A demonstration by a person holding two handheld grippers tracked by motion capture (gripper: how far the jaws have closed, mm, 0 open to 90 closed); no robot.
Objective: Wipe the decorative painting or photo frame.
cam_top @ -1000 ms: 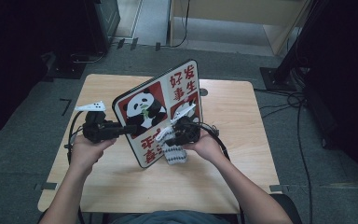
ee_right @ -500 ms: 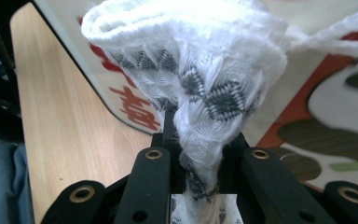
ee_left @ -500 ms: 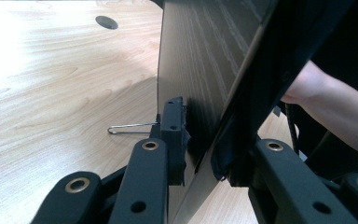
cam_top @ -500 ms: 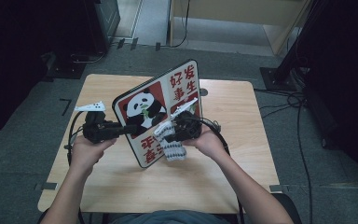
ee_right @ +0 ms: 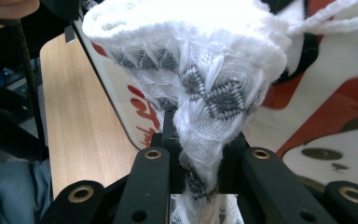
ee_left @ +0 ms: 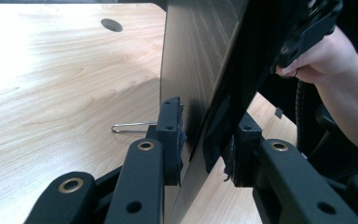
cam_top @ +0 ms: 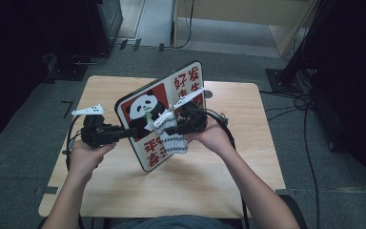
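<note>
Two grippers work on one panda board [cam_top: 159, 119], which stands tilted on edge near the middle of the table [cam_top: 248, 157], its printed face toward the person and its top corner leaning away. Left of the board, the left gripper [cam_top: 124, 133] reaches level to the board's left edge; in the left gripper view its pads [ee_left: 171, 135] sit on either side of the thin edge, the left pad against the wood-grain back, the right pad beside the dark front, and the jaws have just been opening slightly, so whether they press the board cannot be told. Behind the board's back face in that view, a wire clip [ee_left: 133, 126] lies flat on the table, and a round hole [ee_left: 112, 24] marks the far tabletop. In front of the board's printed face, a white-and-grey knitted cloth [cam_top: 171, 138] hangs against the panda picture. Right of the board, the right gripper [cam_top: 174, 125] is closed on this cloth; the right gripper view shows the cloth [ee_right: 200, 84] bunched and pinched between the two black jaws, spreading wide above them, with the board's red characters [ee_right: 142, 109] just behind.
</note>
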